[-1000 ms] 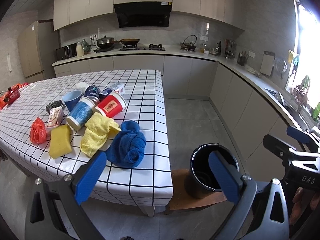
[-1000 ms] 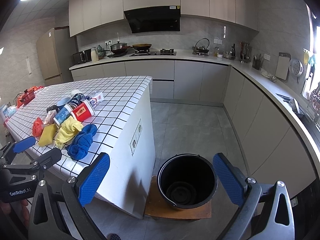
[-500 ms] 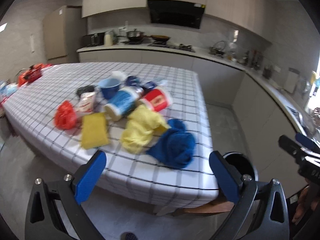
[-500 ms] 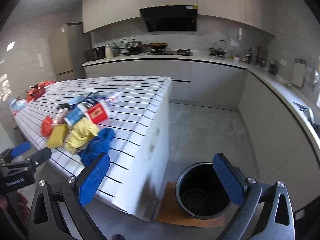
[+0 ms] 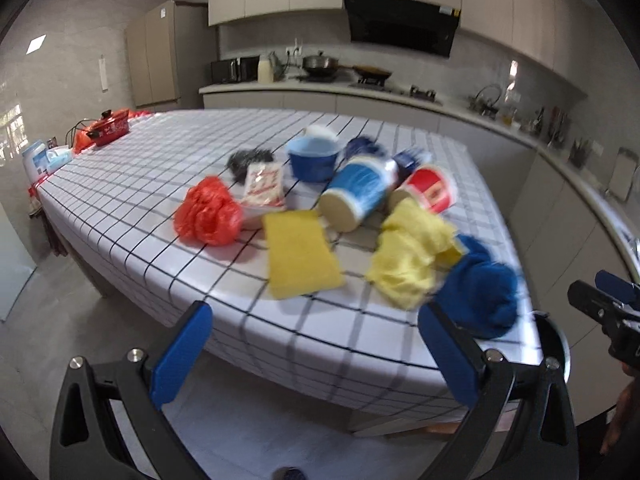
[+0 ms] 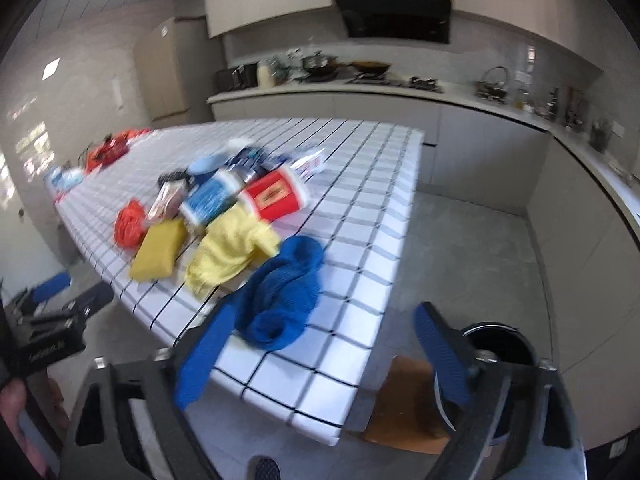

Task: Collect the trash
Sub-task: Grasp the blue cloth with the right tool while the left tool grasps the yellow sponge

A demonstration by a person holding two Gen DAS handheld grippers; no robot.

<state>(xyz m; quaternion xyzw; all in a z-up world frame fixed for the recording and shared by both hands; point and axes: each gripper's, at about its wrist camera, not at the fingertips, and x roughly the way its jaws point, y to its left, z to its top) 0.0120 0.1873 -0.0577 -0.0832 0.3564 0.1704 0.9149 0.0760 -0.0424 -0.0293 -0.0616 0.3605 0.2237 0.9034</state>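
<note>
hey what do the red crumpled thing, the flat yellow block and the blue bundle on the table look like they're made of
Red bag: thin plastic film, likely; crinkled and slightly glossy.
Yellow sponge: probably foam; matte, thick flat slab, though blur hides any pores.
Blue cloth: soft fabric, perhaps microfiber or knit; folded, fuzzy, no shine.

Both grippers' jaws wide apart

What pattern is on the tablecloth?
White with a black grid of squares on the tablecloth; clearest in the left wrist view.
</note>
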